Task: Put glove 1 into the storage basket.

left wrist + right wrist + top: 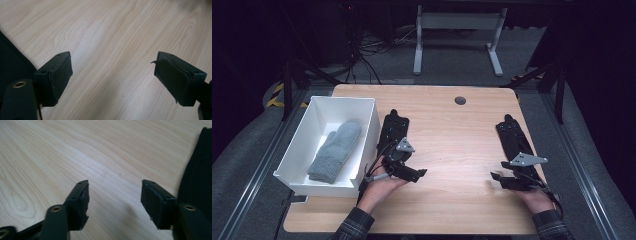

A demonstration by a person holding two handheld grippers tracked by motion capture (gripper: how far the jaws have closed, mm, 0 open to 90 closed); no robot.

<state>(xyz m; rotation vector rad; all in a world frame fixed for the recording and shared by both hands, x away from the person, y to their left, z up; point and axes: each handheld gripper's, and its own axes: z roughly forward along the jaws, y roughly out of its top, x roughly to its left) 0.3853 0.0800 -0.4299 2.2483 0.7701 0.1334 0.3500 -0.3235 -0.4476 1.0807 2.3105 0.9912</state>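
Note:
A grey folded sock [335, 151] lies inside a white box [362, 150] at the table's left side. Just right of the box, low over the wood, a hand holds my left gripper [421, 173]. It points toward the middle of the table. In the left gripper view its jaws [112, 57] stand apart with only bare wood between them. My right gripper [496, 176] sits near the table's right edge and points left. In the right gripper view the right gripper [115, 183] is open, with nothing between the pads.
Two black flat holders lie on the wooden table [452, 135], one [393, 129] beside the box and one [511, 134] at the right. A round grommet [460, 100] sits near the far edge. Beyond the table stand white desk legs [418, 45] and cables.

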